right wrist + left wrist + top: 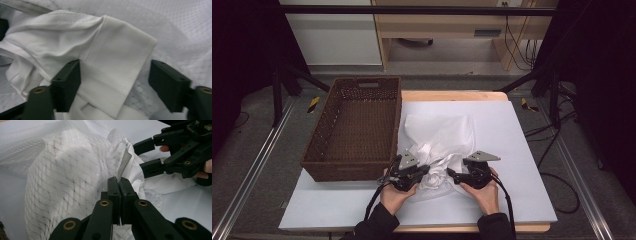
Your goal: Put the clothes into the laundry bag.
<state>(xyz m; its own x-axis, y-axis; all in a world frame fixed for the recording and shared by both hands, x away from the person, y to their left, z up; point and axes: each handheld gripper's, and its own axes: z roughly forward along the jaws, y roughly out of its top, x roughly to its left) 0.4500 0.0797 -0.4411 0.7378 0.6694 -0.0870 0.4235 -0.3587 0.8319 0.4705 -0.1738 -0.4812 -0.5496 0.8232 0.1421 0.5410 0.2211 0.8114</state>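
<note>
A crumpled white garment (439, 135) of thin mesh fabric lies on the white table cover. My left gripper (426, 171) is at its near left side, and in the left gripper view its jaws (119, 181) are shut on a thin hemmed edge of the garment (62, 175). My right gripper (451, 174) faces it from the right, close by, with its jaws open (140, 157). In the right gripper view a folded, stitched cuff-like band (120, 57) lies between the spread jaws of the right gripper (115, 67); the left pad is beside the cloth and the right pad stands apart from it.
A dark brown wicker basket (347, 170) stands to the left of the garment, its long side against the cloth's left edge. The white cover (512, 165) extends to the right and toward the near edge. Dark frame rails and cables run along both sides of the table.
</note>
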